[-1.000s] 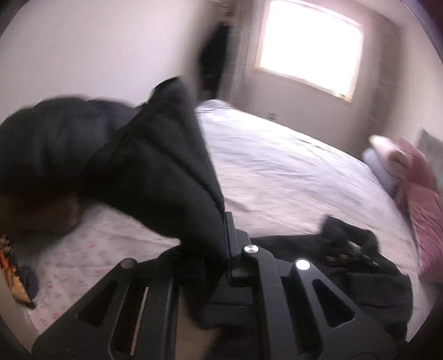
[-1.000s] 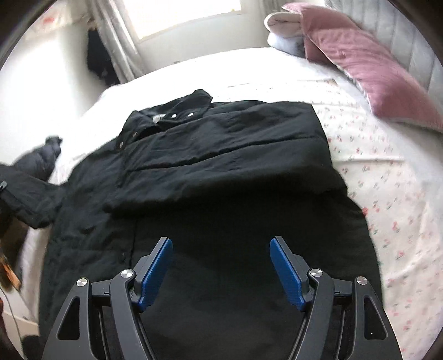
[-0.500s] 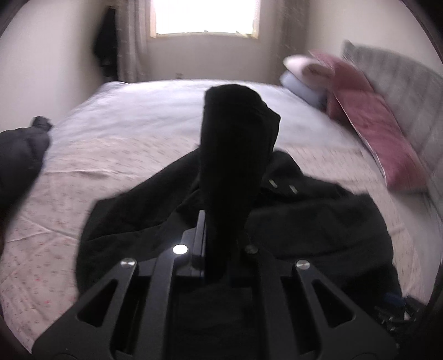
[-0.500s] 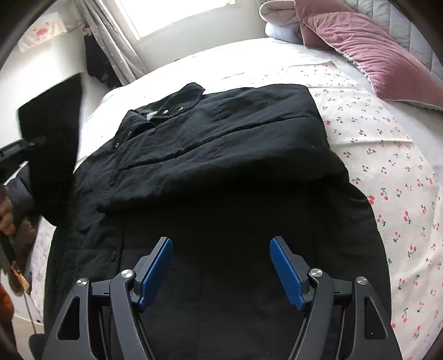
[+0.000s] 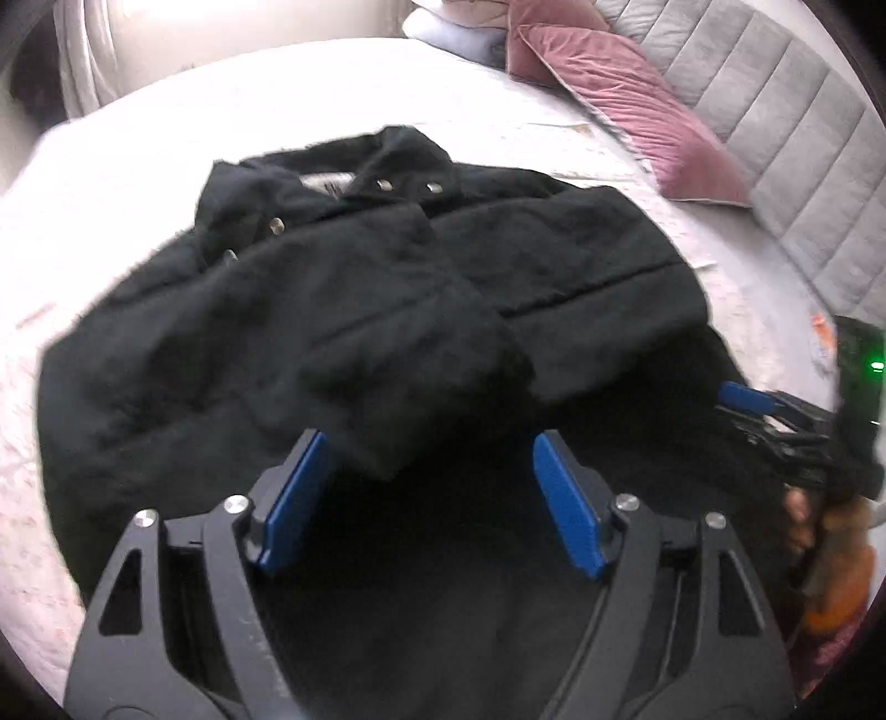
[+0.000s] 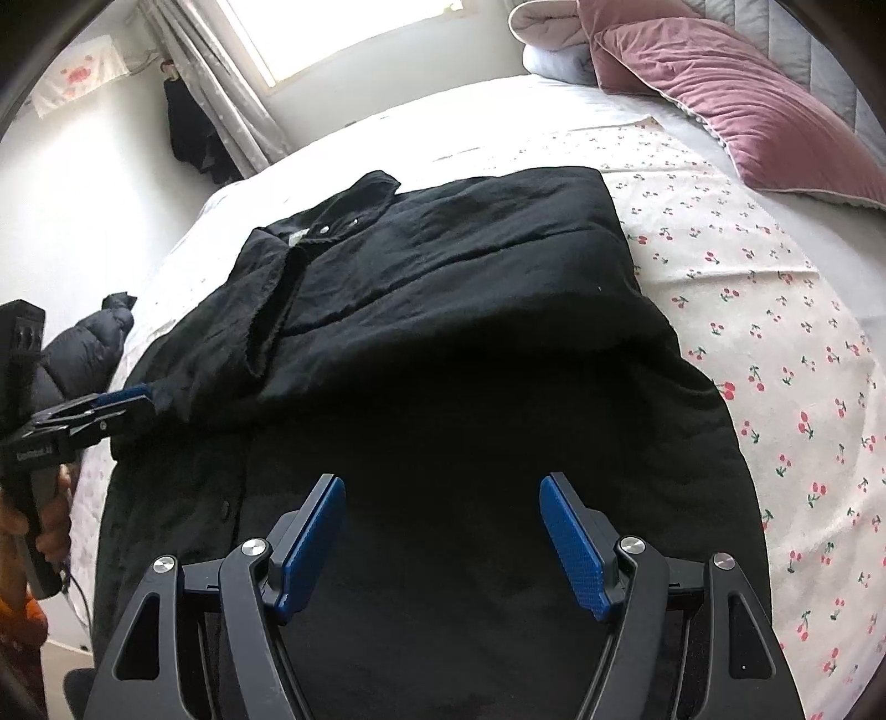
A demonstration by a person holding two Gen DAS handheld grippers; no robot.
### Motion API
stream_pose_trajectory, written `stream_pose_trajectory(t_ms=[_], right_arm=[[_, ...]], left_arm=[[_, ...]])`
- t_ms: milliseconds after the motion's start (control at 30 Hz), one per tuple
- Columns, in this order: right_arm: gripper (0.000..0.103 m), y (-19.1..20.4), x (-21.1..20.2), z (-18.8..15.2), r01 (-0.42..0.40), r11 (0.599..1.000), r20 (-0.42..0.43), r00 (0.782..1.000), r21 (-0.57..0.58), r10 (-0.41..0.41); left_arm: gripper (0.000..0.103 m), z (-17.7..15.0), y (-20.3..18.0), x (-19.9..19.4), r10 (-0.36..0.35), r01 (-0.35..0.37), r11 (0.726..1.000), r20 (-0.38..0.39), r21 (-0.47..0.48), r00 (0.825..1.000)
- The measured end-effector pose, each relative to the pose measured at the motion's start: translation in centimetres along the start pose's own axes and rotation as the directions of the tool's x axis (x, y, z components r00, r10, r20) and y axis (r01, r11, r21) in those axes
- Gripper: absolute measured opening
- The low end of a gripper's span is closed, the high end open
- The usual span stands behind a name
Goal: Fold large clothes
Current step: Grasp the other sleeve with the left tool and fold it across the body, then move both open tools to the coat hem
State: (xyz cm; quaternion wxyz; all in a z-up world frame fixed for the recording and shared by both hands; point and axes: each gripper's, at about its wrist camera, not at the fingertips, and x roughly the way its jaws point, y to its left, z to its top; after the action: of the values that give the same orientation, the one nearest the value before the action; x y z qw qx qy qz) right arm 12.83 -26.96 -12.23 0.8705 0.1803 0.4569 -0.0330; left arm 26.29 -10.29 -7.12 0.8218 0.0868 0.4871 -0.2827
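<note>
1. A black jacket (image 6: 443, 310) lies spread on the bed (image 6: 775, 343), its collar (image 6: 354, 210) pointing toward the window (image 6: 332, 39) and its hem nearest the cameras.
2. Both sleeves are folded in across the jacket's chest; in the left wrist view the left sleeve (image 5: 387, 343) lies slantwise over the front, its cuff end just ahead of the blue pads.
3. The left hand-held gripper (image 5: 432, 487) hangs low over the jacket's lower front. Its jaws are opening, the pads stand wide apart, and they press on no cloth; the sleeve end lies just ahead of them.
4. In the right wrist view that same gripper comes in from the left edge, its blue pad right at the sleeve's end.
5. The right hand-held gripper (image 6: 443, 531) hovers above the jacket's lower half with its jaws apart and nothing clamped between them.
6. The bed's sheet shows a cherry print to the right of the jacket.
7. A pink pillow (image 6: 742, 111) leans by the grey padded headboard (image 5: 775, 127).
8. A dark puffy garment (image 6: 83, 354) lies at the bed's left edge, apart from the jacket.
</note>
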Motion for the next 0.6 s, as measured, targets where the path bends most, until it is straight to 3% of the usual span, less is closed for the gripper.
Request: stream_pose_trajectory(t_ms=[67, 267, 300, 367, 400, 467, 600], right_arm=[[0.074, 0.2, 0.1, 0.2, -0.004, 1.0, 0.001, 1.0, 0.007, 0.004], [0.074, 0.2, 0.3, 0.2, 0.022, 1.0, 0.003, 1.0, -0.001, -0.022], [0.074, 0.1, 0.4, 0.2, 0.031, 1.0, 0.0, 1.0, -0.004, -0.031], [0.074, -0.2, 0.6, 0.2, 0.052, 0.999, -0.007, 0.999, -0.005, -0.052], [0.074, -0.4, 0.7, 0.2, 0.059, 0.998, -0.011, 0.998, -0.003, -0.059], [0.074, -0.8, 0.6, 0.3, 0.067, 0.998, -0.007, 0.998, 0.011, -0.066], [0.074, -1.0, -0.1, -0.4, 0.091, 0.996, 0.026, 0.996, -0.01, -0.09]], left_arm=[[0.084, 0.4, -1.1, 0.6, 0.022, -0.023, 0.999, 0.021, 0.024, 1.0], [0.085, 2.1, -4.1, 4.5, 0.003, -0.003, 1.0, 0.062, 0.0, 0.998], [0.085, 2.3, -4.2, 5.4, -0.023, 0.024, 1.0, 0.054, -0.019, 0.998], [0.085, 2.3, -4.3, 8.3, -0.088, 0.086, 0.996, -0.053, -0.039, 0.995], [0.085, 2.1, -4.5, 9.3, -0.074, 0.072, 0.997, -0.089, -0.025, 0.993], [0.085, 1.7, -5.5, 9.0, -0.018, 0.022, 0.999, -0.079, 0.047, 0.997], [0.085, 0.4, -5.6, 4.5, -0.035, 0.035, 0.999, -0.052, 0.006, 0.998]])
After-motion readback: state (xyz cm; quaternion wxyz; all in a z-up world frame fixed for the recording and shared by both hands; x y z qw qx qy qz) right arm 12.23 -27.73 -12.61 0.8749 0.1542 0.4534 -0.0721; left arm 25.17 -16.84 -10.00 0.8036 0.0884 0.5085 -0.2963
